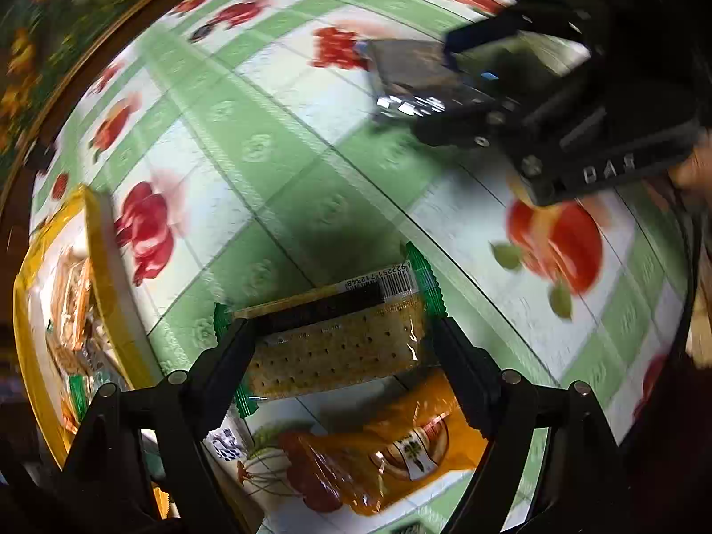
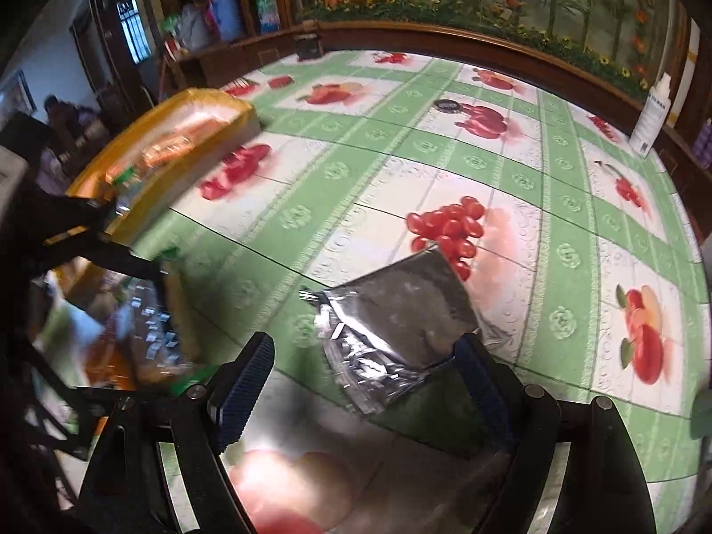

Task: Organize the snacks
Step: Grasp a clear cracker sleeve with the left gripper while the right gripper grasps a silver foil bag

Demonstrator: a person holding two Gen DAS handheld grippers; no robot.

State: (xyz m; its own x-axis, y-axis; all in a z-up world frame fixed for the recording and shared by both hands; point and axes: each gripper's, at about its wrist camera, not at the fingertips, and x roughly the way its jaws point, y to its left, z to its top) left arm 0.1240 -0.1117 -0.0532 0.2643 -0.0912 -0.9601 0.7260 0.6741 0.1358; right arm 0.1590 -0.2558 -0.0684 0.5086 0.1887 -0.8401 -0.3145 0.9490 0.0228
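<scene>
My left gripper is shut on a cracker pack with green ends and holds it above the table. Under it lies an orange snack packet. A yellow tray with several snack packs stands at the left; it also shows in the right wrist view. My right gripper is open around a silver foil packet lying on the tablecloth; the packet touches the right finger. In the left wrist view the right gripper is at the upper right over the foil packet.
The table has a green and white fruit-print cloth. A white bottle stands at the far right edge. A small dark round object lies far back. A wooden rail borders the table.
</scene>
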